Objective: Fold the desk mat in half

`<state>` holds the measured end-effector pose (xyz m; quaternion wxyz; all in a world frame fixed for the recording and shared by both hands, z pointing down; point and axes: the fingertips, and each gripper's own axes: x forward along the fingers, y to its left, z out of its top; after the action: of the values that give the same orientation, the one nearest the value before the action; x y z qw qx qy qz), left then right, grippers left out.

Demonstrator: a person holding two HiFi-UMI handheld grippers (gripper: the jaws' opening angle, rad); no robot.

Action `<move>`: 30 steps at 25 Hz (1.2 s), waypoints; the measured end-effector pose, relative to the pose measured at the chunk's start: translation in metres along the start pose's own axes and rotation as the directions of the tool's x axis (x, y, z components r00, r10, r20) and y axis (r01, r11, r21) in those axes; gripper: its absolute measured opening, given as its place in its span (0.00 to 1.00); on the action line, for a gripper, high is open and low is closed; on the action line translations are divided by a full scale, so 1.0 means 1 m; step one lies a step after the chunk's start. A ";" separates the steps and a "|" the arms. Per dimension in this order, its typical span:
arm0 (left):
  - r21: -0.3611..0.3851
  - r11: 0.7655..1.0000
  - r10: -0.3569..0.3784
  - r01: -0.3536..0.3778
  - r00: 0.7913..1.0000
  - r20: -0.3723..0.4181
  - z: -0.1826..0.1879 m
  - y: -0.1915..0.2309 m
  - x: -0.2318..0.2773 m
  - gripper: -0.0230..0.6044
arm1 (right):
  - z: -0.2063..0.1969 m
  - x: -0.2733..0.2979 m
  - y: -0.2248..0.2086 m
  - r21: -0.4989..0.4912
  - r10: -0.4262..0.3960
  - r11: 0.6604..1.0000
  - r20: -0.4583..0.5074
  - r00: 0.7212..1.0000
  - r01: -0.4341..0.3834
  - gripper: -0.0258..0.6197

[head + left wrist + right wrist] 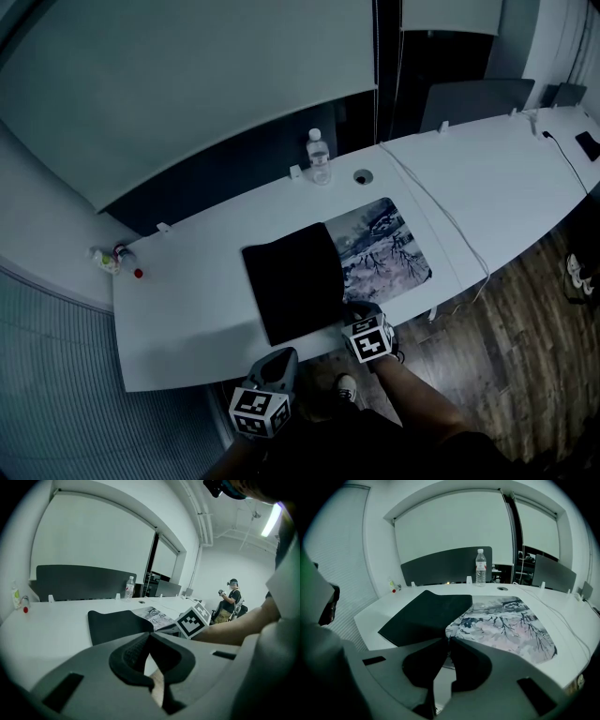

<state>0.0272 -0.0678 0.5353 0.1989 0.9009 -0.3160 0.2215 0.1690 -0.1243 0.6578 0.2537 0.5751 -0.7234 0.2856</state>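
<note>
The desk mat [380, 248] lies on the white table [187, 319]. Its printed side faces up on the right, and its black underside [292, 281] is folded over the left part. My right gripper [361, 312] sits at the mat's near edge, where the black flap [426, 613] meets the print [506, 630]. Its jaws are closed, seemingly on the flap's near corner. My left gripper [284, 354] hangs off the table's near edge, left of the mat. It is shut and holds nothing. In the left gripper view the flap [117, 623] lies ahead.
A water bottle [319, 156] and a round cable hole [363, 176] are beyond the mat. A white cable [450, 220] runs along the mat's right side. Small bottles [111, 258] stand at the far left corner. Another person [230, 599] stands across the room.
</note>
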 end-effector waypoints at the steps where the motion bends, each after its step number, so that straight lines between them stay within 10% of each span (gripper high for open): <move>1: 0.003 1.000 -0.003 0.003 1.000 0.001 0.002 -0.002 0.002 0.04 | 0.000 -0.001 -0.002 0.001 -0.001 1.000 0.001 1.000 0.001 0.10; 30: 0.090 0.984 -0.154 0.157 0.987 -0.036 0.036 -0.022 0.049 0.04 | 0.000 -0.016 -0.060 0.115 -0.116 0.987 0.008 0.993 0.114 0.10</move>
<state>0.0864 -0.0934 0.5268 0.1781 0.9277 -0.2312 0.2327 0.2308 -0.1238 0.6536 0.2310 0.6315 -0.6734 0.3071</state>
